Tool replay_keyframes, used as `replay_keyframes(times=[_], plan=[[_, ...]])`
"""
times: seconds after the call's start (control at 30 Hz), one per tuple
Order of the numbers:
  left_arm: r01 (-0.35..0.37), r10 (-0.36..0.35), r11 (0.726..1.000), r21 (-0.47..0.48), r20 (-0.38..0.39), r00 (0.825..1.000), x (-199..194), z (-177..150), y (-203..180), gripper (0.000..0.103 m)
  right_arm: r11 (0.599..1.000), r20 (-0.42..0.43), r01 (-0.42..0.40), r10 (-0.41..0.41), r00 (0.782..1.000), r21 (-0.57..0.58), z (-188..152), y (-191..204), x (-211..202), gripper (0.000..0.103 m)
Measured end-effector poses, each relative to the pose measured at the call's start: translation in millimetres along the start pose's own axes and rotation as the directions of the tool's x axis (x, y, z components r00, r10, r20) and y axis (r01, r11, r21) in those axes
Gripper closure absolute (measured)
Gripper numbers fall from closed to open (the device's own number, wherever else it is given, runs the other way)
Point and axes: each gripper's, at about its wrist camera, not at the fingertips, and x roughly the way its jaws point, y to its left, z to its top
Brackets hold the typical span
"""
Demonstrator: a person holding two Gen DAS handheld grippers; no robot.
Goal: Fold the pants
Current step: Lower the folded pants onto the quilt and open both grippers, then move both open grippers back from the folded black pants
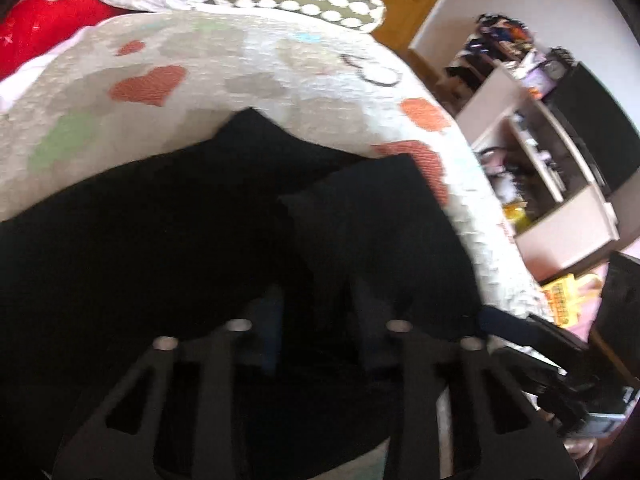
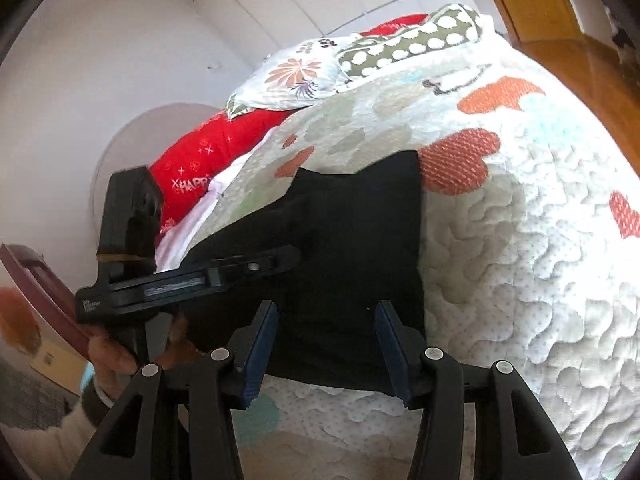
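Note:
Black pants lie on a quilted bedspread with orange hearts. In the right wrist view the pants show as a folded dark slab with a straight right edge. My left gripper hovers just over the black cloth, its fingers apart and nothing between them. My right gripper is open over the near edge of the pants, blue pads visible, empty. The left gripper's body and the hand holding it show at the left of the right wrist view, over the pants' left side.
Pillows lie at the head of the bed: red, floral and dotted olive. A shelf unit with clutter stands right of the bed. A wooden door is behind. The bed edge drops off at right.

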Motion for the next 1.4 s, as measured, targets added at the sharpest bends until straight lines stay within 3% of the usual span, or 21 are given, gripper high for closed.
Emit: replay_keyframes(times=[0.1,0.23,0.33,0.43,0.53,0.7,0.8,0.9,1.07,1.27,1.4], plan=[[-0.024,0.025,0.999,-0.048,0.020,0.999,-1,-3,17,0.077,0.999,0.016,0.008,-0.008,1.000,-0.044,2,8,9,0.054],[-0.049,0.057,0.992,-0.120,0.064,0.996,-14,-12,28,0.070,0.988,-0.074,0.103,-0.112,0.991,-0.116,-15,12,33,0.054],[-0.084,0.093,0.990,-0.113,0.074,0.993,-23,-23,32,0.067,0.974,-0.059,0.144,-0.156,0.986,-0.177,-17,21,34,0.054],[-0.111,0.123,0.985,-0.130,0.086,0.989,-33,-33,36,0.067,0.978,-0.039,0.126,-0.134,0.990,-0.164,-10,26,24,0.054],[-0.084,0.103,0.980,-0.178,0.104,0.989,-42,-44,43,0.067,0.977,-0.012,0.118,-0.122,0.992,-0.176,-1,35,24,0.054],[-0.106,0.128,0.977,-0.186,0.113,0.985,-52,-63,44,0.067,0.944,-0.002,0.231,-0.239,0.971,-0.237,15,53,60,0.054],[-0.129,0.151,0.975,-0.179,0.120,0.981,-58,-70,43,0.067,0.924,-0.047,0.263,-0.286,0.957,-0.279,5,62,80,0.054],[-0.159,0.183,0.972,-0.175,0.131,0.974,-60,-74,44,0.067,0.897,-0.005,0.318,-0.335,0.942,-0.309,-12,65,80,0.054],[-0.142,0.173,0.970,-0.198,0.147,0.974,-63,-76,47,0.067,0.934,-0.046,0.277,-0.294,0.955,-0.224,-5,53,67,0.054],[-0.159,0.195,0.964,-0.214,0.161,0.967,-71,-78,51,0.067,0.940,-0.002,0.237,-0.245,0.970,-0.247,-3,75,53,0.054],[-0.167,0.206,0.962,-0.217,0.170,0.964,-77,-81,53,0.067,0.934,-0.039,0.223,-0.243,0.969,-0.278,-10,81,75,0.051]])
